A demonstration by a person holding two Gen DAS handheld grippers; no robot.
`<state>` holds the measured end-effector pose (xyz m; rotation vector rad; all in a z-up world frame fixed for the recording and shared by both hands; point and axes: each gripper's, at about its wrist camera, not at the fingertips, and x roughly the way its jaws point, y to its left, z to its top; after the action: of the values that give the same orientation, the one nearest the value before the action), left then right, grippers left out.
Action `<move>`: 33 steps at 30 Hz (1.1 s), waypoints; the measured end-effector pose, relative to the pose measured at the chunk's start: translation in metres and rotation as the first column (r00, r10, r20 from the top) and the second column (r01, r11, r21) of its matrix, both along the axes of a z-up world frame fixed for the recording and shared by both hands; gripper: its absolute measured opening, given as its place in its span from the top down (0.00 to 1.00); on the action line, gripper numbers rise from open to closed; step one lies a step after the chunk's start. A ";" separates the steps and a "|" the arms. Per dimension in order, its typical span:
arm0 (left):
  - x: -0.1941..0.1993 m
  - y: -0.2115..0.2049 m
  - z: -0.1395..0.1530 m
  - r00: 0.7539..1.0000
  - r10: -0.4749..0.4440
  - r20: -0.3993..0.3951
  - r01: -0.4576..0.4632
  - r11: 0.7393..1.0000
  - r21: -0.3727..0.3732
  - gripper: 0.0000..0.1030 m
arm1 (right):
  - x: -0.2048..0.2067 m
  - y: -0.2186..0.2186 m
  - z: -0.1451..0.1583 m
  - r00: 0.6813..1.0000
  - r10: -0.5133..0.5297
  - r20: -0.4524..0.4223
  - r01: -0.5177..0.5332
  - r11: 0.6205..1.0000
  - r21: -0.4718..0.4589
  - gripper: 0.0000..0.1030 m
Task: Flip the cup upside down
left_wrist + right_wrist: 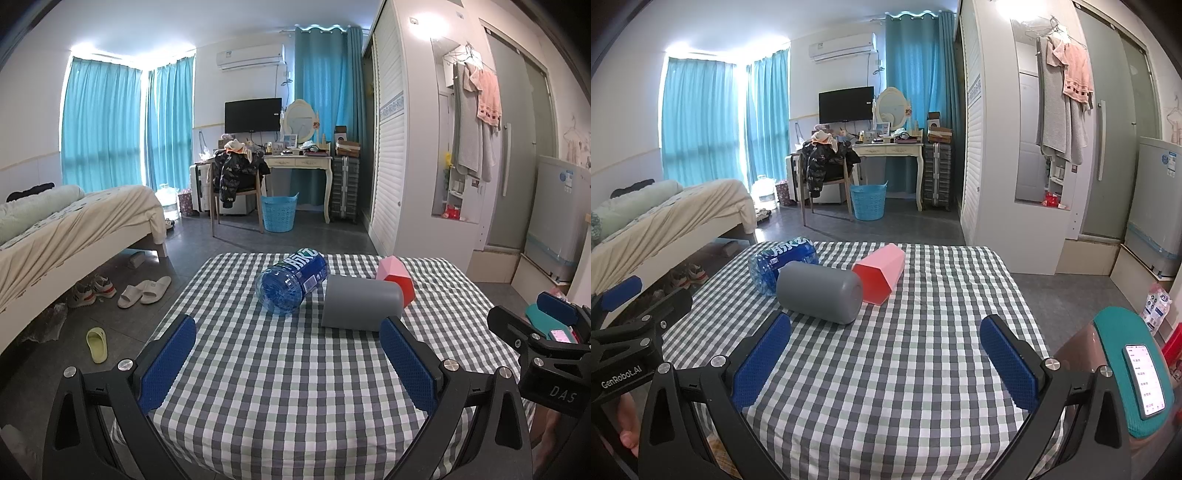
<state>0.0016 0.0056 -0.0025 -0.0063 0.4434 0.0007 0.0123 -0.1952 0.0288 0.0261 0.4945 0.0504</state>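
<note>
The approach has not yet begun: the left gripper (288,360) and right gripper (886,356) hover wide apart and empty. The grey cup (820,291) lies on its side at centre left, so the next move likely calls for closing across its body.

Place: a lived-in home bedroom
Sleeping: bed (74,221) with rumpled bedding
Windows: teal curtains (99,125)
Furniture: white dressing table (299,162) with oval mirror (300,116), louvred wardrobe (388,147)
Wall: television (253,115), air conditioner (251,56)
Floor: slippers (144,291), blue basket (279,213)

"DAS" is printed in pale letters on the right claw's black body (562,396), "GenRobot.AI" on the left claw's black body (621,379), while the blue bottle's label (303,266) is unreadable.
</note>
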 end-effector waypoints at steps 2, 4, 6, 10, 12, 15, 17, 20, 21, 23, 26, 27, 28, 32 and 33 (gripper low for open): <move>0.000 0.002 0.000 1.000 0.000 -0.001 0.000 1.000 0.001 0.00 | 0.000 0.000 0.000 1.000 0.000 0.002 0.000 1.000 0.000 0.00; 0.000 0.002 0.000 1.000 0.000 -0.001 0.000 1.000 -0.002 0.00 | 0.000 0.000 0.000 1.000 -0.001 0.001 0.001 1.000 0.000 0.00; 0.000 0.000 0.000 1.000 0.000 0.001 0.000 1.000 0.001 0.00 | 0.001 0.000 0.000 1.000 0.000 0.000 0.000 1.000 0.000 0.00; 0.000 0.001 -0.001 1.000 0.001 0.002 -0.001 1.000 0.001 0.00 | 0.000 0.000 -0.001 1.000 -0.001 0.001 0.001 1.000 0.000 0.00; 0.000 0.000 0.000 1.000 0.001 0.001 -0.001 1.000 0.000 0.00 | 0.000 0.000 -0.001 1.000 0.000 0.001 0.000 1.000 0.000 0.00; 0.000 0.001 -0.001 1.000 0.001 0.001 -0.001 1.000 -0.001 0.00 | -0.001 0.000 0.000 1.000 0.001 0.002 -0.001 1.000 -0.001 0.00; 0.000 0.001 -0.001 1.000 0.000 0.002 0.000 1.000 0.001 0.00 | -0.001 0.002 0.001 1.000 0.002 0.002 -0.002 1.000 -0.003 0.00; 0.000 0.000 -0.001 1.000 0.001 0.001 -0.001 1.000 0.000 0.00 | -0.001 0.003 0.001 1.000 0.003 0.001 -0.003 1.000 -0.001 0.00; 0.000 0.001 -0.001 1.000 0.001 0.000 -0.001 1.000 -0.001 0.00 | -0.001 0.003 0.001 1.000 0.003 0.002 -0.003 1.000 -0.002 0.00; 0.001 0.002 -0.001 1.000 0.003 0.000 -0.003 1.000 0.000 0.00 | -0.001 0.002 0.001 1.000 0.003 0.002 -0.003 1.000 -0.002 0.00; 0.001 0.001 0.001 1.000 0.004 -0.004 -0.004 1.000 -0.001 0.00 | -0.001 0.003 0.001 1.000 0.005 0.000 -0.005 1.000 -0.003 0.00; 0.001 0.002 0.000 1.000 0.004 -0.005 -0.004 1.000 -0.001 0.00 | -0.001 0.003 0.001 1.000 0.005 -0.001 -0.005 1.000 -0.004 0.00; 0.002 0.002 0.000 1.000 0.005 -0.007 -0.005 1.000 -0.001 0.00 | 0.001 0.004 0.002 1.000 0.006 -0.003 -0.006 1.000 -0.004 0.00; 0.007 0.003 -0.003 1.000 0.009 -0.018 -0.009 1.000 -0.002 0.00 | 0.004 0.006 0.001 1.000 0.008 -0.011 -0.008 1.000 -0.004 0.00; 0.009 0.003 -0.004 1.000 0.011 -0.023 -0.011 1.000 -0.003 0.00 | 0.005 0.006 0.001 1.000 0.007 -0.014 -0.007 1.000 -0.006 0.00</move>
<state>0.0108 0.0083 -0.0064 -0.0119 0.4665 0.0108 0.0177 -0.1892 0.0298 0.0185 0.5092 0.0557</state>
